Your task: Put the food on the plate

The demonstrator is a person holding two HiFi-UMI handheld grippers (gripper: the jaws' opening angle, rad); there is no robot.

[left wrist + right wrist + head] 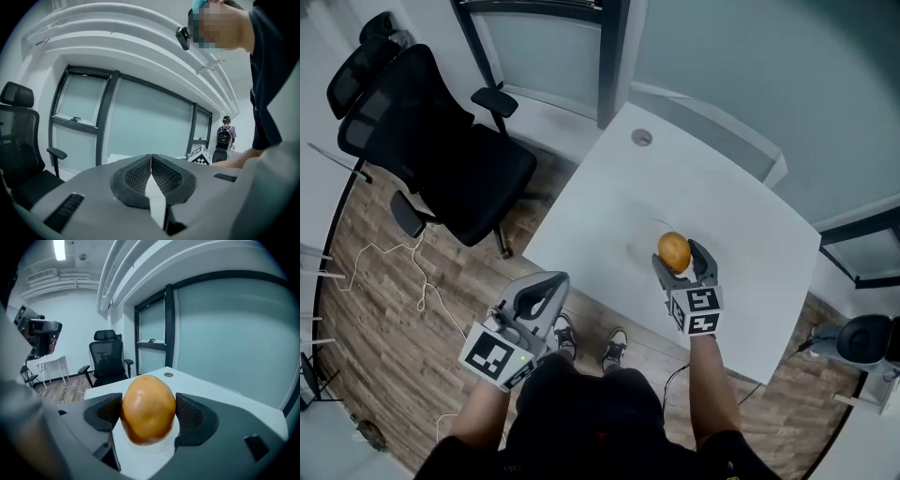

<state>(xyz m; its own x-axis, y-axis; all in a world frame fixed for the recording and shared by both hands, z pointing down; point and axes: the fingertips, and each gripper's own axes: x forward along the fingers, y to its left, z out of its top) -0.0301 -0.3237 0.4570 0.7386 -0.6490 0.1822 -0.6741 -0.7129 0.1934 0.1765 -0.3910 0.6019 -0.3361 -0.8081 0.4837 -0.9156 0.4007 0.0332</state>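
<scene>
Right claw (682, 265) is closed on an orange-yellow, egg-shaped piece of food (673, 251), one pad against each side of it. In the right gripper view the food sits low over a white plate (146, 447) on the white table (712, 187); whether it touches the plate cannot be told. Left claw (546, 286) hangs off the table's near edge, close to the person's body, its pads pressed together with nothing between them. A black office chair (441, 150) stands on the wooden floor (384, 309) beside the table.
</scene>
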